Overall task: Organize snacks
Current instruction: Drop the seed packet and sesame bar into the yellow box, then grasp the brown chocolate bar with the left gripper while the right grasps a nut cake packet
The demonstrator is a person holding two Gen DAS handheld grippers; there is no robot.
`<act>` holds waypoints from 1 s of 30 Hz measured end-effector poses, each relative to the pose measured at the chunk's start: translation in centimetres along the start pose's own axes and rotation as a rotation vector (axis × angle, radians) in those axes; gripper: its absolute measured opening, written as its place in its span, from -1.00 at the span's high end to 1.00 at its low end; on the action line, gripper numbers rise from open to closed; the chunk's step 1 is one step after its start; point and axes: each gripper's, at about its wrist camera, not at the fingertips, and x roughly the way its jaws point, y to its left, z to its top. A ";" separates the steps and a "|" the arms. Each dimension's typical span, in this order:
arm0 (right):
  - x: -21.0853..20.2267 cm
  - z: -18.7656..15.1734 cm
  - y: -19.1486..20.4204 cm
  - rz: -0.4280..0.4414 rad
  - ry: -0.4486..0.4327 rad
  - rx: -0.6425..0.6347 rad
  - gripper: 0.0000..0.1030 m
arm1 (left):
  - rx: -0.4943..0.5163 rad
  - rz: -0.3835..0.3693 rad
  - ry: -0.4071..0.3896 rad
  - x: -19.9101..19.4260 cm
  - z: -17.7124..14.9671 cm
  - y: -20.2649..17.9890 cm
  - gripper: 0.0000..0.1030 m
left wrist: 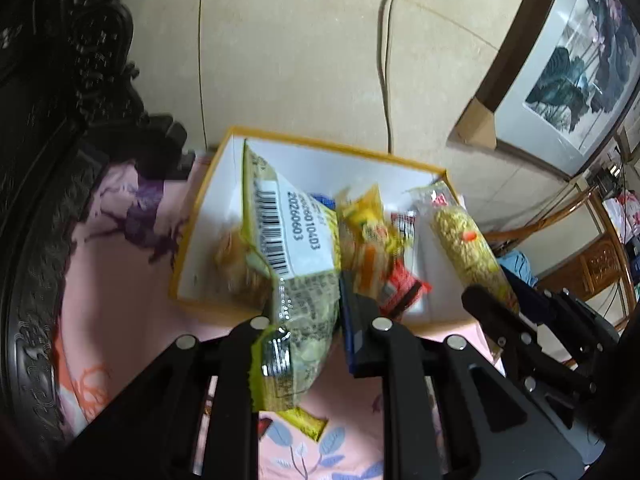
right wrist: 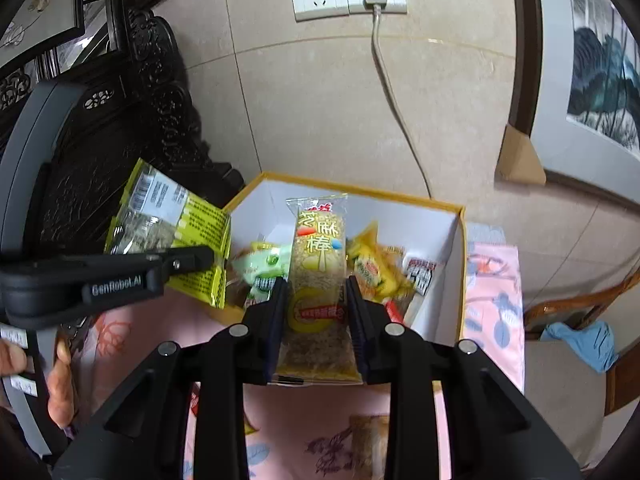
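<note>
Several wrapped snacks [left wrist: 376, 240] lie in the yellow-rimmed white box [left wrist: 320, 160] in the left wrist view, where the left gripper [left wrist: 316, 324] pinches a yellow-green snack bag [left wrist: 288, 248] above the box's near edge.

Right wrist view: the right gripper [right wrist: 316, 292] clamps a sesame stick pack [right wrist: 320, 264] over the same box [right wrist: 452, 248] of small packets [right wrist: 372, 272].

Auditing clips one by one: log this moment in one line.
left tongs: shut on green packet | right tongs: shut on sesame bar | both above box
</note>
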 end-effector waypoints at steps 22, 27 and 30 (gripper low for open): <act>-0.4 -7.1 -5.9 -0.085 0.158 0.109 -0.67 | -0.111 0.172 -0.024 -1.0 -7.5 5.0 -0.96; 2.6 -14.4 -5.7 -0.104 0.302 0.086 -0.69 | -0.124 0.153 0.101 -0.4 -15.0 6.6 -0.96; 5.1 -16.1 -5.4 -0.139 0.332 0.055 -0.69 | -0.112 0.155 0.182 0.2 -18.0 7.1 -0.96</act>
